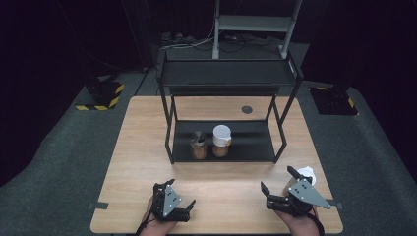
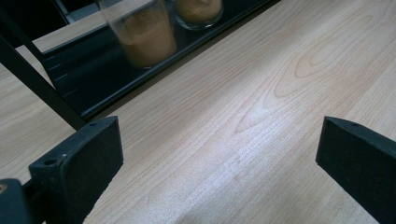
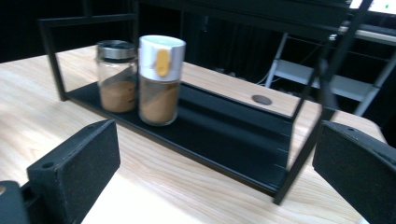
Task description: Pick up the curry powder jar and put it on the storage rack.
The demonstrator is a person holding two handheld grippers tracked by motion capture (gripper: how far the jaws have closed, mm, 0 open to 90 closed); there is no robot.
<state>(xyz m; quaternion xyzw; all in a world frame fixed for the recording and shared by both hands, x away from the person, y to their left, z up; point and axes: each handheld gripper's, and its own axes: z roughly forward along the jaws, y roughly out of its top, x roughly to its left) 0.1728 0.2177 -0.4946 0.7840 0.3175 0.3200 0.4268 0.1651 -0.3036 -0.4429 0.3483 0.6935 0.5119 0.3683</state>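
Jars (image 1: 210, 144) beyond two low, wide-spread claws (image 1: 173, 195)

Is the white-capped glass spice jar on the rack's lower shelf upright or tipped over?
Upright: the white-capped glass spice jar stands on its base on the black metal rack's lower shelf, cap uppermost, brown powder settled level below.

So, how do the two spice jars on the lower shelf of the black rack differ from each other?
The white-capped jar is taller than the metal-lidded jar. The first has a tall white cap with a yellow tab, the second a low, dark metal lid. In the high view the white-capped jar stands to the right, the metal-lidded one to the left. Both are clear glass, upright, partly filled with brown powder, close together on the lower shelf.
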